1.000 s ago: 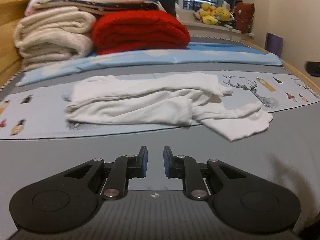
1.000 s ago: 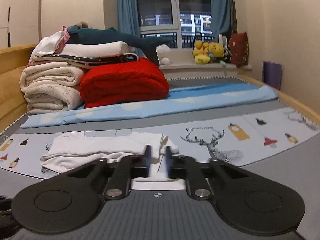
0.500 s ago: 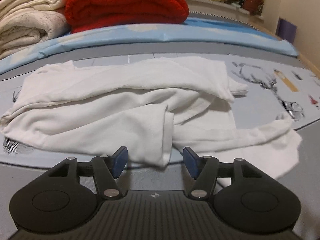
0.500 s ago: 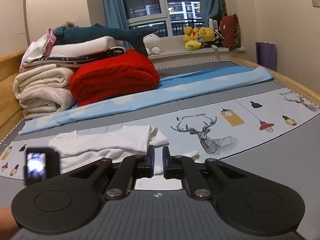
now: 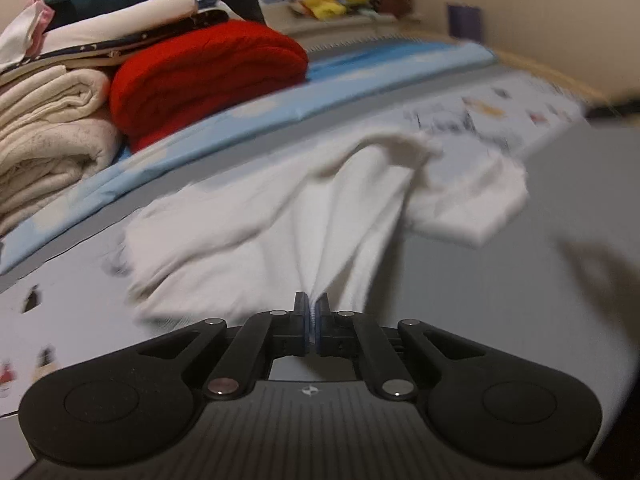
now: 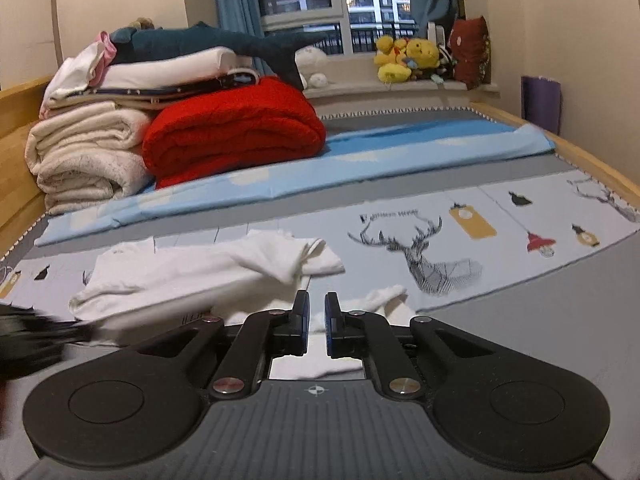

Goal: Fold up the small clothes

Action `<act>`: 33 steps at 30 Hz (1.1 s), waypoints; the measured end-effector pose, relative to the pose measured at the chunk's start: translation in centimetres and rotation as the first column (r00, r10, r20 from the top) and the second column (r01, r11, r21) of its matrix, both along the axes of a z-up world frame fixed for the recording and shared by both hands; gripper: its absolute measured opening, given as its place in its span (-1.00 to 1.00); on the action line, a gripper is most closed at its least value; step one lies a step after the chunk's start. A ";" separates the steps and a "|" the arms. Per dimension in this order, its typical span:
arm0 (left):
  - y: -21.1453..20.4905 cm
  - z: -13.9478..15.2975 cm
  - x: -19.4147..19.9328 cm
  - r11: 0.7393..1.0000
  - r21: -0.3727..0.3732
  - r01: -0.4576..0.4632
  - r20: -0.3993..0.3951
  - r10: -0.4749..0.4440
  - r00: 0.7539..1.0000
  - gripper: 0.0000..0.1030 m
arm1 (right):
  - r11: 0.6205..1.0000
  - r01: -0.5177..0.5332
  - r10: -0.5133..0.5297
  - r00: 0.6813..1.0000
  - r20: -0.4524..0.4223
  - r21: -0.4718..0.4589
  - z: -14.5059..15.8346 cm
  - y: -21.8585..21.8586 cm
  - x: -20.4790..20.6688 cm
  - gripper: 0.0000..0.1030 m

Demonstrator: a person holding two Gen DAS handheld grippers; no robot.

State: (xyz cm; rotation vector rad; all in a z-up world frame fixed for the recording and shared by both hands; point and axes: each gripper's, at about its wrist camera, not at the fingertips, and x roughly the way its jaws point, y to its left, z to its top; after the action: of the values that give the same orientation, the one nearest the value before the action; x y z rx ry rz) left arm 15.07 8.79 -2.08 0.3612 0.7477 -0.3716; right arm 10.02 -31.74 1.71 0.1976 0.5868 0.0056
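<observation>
The white garment (image 5: 304, 216) lies crumpled on the printed bed sheet (image 6: 520, 216), on the band that carries the deer print (image 6: 424, 252). In the right wrist view its long axis runs across the frame, from a bunched end at the left to a sleeve-like end (image 6: 384, 296) near the deer print.

The left gripper (image 5: 312, 320) is fully closed, and its pads pinch a fold at the near edge of the garment. Cloth fans out from the pinch point in taut ridges, away from the gripper and towards the red blanket (image 5: 208, 76), so the garment lies directly ahead of this gripper. The left wrist view is tilted and smeared, and the gripper points downward at the sheet.

The right gripper (image 6: 316, 320) is nearly closed, with a narrow slit between its blue pads. White cloth shows behind and below the slit. Whether the pads clamp any of it cannot be determined. This gripper points down at a shallower angle and sits at the sleeve end of the garment.

Judgement: both grippers stand at the near edge, left one on the body portion. The coming move turns on drawing that edge along or across the long axis to spread the garment flat before folding.
</observation>
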 end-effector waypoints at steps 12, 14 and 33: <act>19.9 -1.7 -6.7 0.965 -0.230 -0.129 -0.218 0.078 0.973 -0.53 | 0.998 -0.057 0.056 0.990 -0.133 -0.004 -2.1 4.7 1.4 -0.64; 21.3 -0.9 -5.9 0.925 -0.321 -0.205 -0.228 0.135 0.964 -0.24 | 0.998 -0.055 0.058 0.983 -0.172 0.022 -2.8 5.2 2.4 -0.48; 17.7 -6.1 -1.5 0.973 -0.110 -0.204 -0.506 0.122 0.854 -0.35 | 0.979 -0.157 0.094 0.911 -0.401 -0.127 -12.0 8.1 14.8 -0.70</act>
State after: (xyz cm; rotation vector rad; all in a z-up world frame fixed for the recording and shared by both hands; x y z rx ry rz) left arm 13.53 26.46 -8.21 0.0405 1.2392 -0.3642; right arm 24.80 -23.64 -10.32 0.0045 0.9987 0.0454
